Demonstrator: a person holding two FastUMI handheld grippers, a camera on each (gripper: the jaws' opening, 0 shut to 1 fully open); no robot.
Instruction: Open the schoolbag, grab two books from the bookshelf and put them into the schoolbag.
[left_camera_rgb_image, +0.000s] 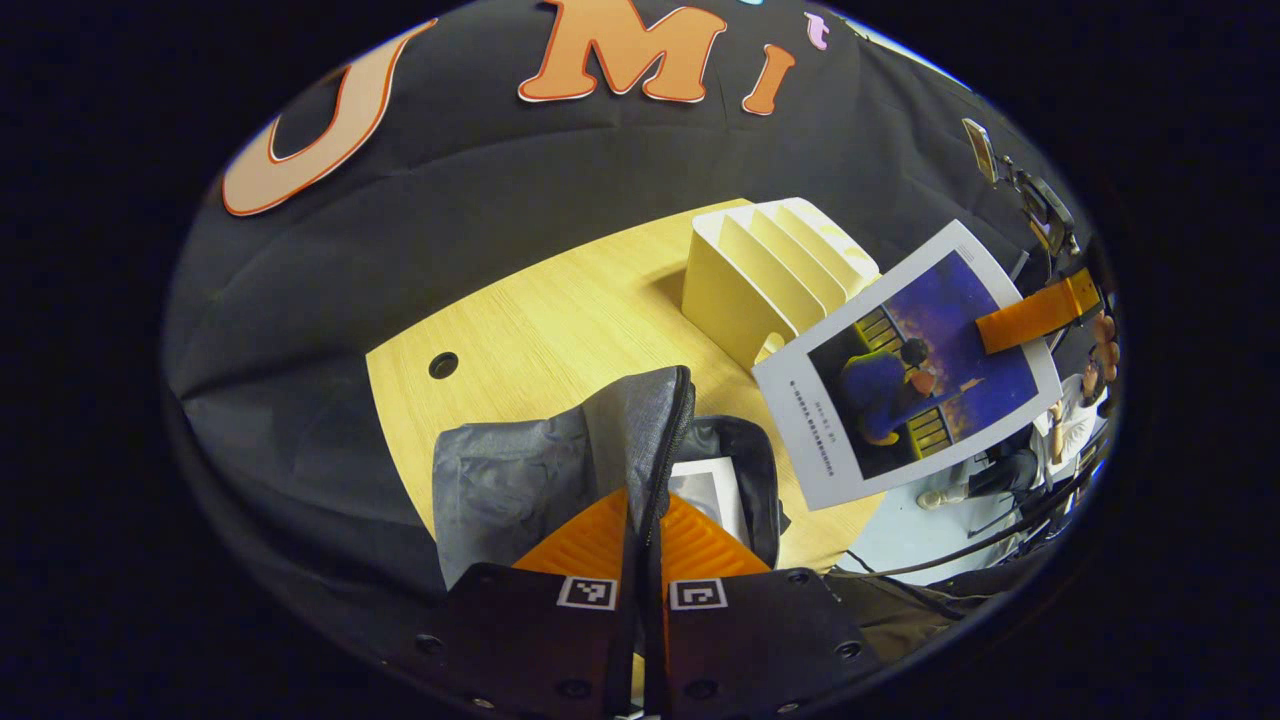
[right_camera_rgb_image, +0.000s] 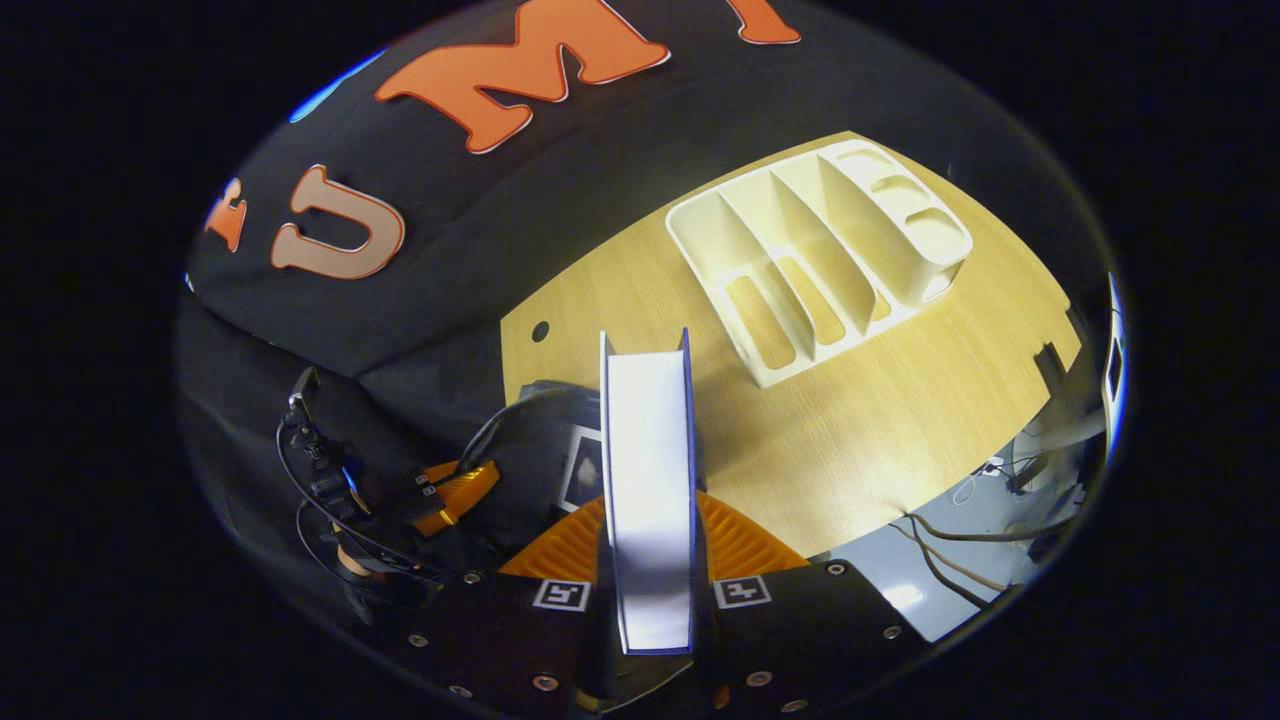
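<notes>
Two grippers at the desk (left_camera_rgb_image: 560, 330): one pinches the schoolbag's rim, the other carries a book.

In the left gripper view, we see the left gripper (left_camera_rgb_image: 643, 545) with fingers clenched on the zippered rim of the grey schoolbag (left_camera_rgb_image: 520, 480), which stands open at the desk's near edge; a first book (left_camera_rgb_image: 705, 490) lies inside it. Beyond, toward the desk's far edge, stands the cream bookshelf (left_camera_rgb_image: 770, 280), and the right gripper (left_camera_rgb_image: 1035, 315) holds the second book (left_camera_rgb_image: 910, 365) over the desk's right edge. In the right gripper view, we see the right gripper (right_camera_rgb_image: 650, 560) grasping that book (right_camera_rgb_image: 650, 470) edge-on between both fingers; the bookshelf's (right_camera_rgb_image: 820, 250) compartments hold nothing.
</notes>
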